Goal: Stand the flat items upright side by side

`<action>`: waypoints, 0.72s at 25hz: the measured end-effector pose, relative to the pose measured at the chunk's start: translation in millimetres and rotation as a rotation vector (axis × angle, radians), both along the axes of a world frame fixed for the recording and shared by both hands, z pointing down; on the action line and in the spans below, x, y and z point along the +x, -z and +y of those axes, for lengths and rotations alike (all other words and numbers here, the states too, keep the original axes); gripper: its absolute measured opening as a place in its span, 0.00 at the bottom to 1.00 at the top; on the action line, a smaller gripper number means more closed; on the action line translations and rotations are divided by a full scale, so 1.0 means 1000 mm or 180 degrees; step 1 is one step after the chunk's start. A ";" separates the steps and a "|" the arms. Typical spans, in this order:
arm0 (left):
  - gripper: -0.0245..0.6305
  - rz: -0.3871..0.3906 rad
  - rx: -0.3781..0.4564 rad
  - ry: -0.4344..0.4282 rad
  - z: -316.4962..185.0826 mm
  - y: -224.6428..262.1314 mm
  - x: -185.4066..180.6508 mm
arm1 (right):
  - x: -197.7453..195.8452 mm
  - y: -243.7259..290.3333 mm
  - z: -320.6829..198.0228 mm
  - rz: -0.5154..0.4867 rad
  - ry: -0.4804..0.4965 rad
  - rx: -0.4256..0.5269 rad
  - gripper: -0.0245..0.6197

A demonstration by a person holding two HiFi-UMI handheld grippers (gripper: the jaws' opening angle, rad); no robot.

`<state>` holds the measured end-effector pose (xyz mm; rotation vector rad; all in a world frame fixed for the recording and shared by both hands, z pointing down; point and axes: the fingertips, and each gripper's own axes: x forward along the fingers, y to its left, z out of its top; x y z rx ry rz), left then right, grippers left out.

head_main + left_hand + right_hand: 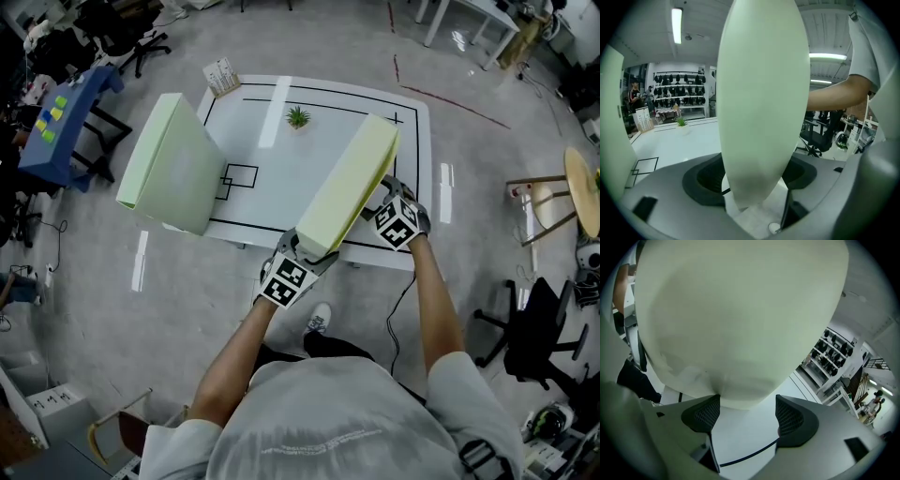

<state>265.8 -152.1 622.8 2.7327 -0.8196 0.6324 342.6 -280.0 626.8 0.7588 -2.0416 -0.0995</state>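
We see a white table (281,192) marked with black lines. On its left edge a pale green board (173,164) stands tilted. A second green board (347,187) is raised slantwise over the table's near right part. Our left gripper (305,251) clamps narrowly on this board's lower end, its edge wedged between the jaws. Our right gripper (386,192) is spread wide at the board's right side, its broad face just ahead of the jaw tips. A small plant (298,117) sits towards the far edge.

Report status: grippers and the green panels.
Left gripper shut on lower end of held green panel. Right gripper open at its side. Second panel stands tilted at table left edge. Nothing between.
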 end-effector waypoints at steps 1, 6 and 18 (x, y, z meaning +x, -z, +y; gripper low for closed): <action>0.57 0.0036 0.0003 0.0052 -0.004 0.002 -0.001 | -0.003 0.000 -0.005 -0.0002 0.0034 0.0045 0.65; 0.58 0.0055 -0.0002 0.0260 -0.026 0.002 0.000 | -0.010 0.000 -0.033 -0.0063 0.0066 0.0137 0.65; 0.58 0.0074 -0.0120 0.0836 -0.062 -0.007 0.029 | 0.016 -0.005 -0.073 -0.0666 -0.0568 0.0036 0.64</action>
